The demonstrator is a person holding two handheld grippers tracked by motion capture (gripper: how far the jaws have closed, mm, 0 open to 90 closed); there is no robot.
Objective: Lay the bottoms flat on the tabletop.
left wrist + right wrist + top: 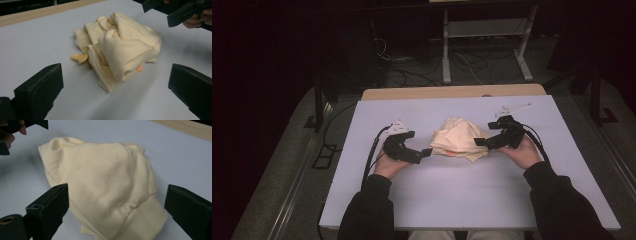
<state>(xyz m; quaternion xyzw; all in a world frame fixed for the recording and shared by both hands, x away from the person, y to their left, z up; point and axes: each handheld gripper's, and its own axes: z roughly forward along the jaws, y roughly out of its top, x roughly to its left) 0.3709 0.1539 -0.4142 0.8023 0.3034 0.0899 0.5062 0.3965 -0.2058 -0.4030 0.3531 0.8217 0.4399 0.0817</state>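
Starting at your left, your left gripper (426,152) sits low over the table (377,190) at about eight o'clock from the cream sweater (459,138), pointing in toward it with its jaws spread wide and nothing between them; in the left gripper view the sweater (125,50) lies just ahead of the two black jaws, not yet touched. Your left hand (387,164) cradles the gripper from below, forearm running straight up from the table's near edge. The sweater is bunched in a loose heap at the middle of the table, with a small orange bit (80,58) poking out from under it on your left side. To the right, your right gripper (480,142) comes in from about three o'clock, tilted down and inward, its tips just beside the heap; in the right gripper view its jaws stand wide on either side of the ribbed hem (140,220) without pressing on it. The risk from here, as I judge it, is that closing on such a thick bundle catches several layers at once, so the whole heap lifts as a lump instead of opening. Pinching too shallowly could also let the soft fleece slip free, and uneven pulls from both sides would drag it across the table.
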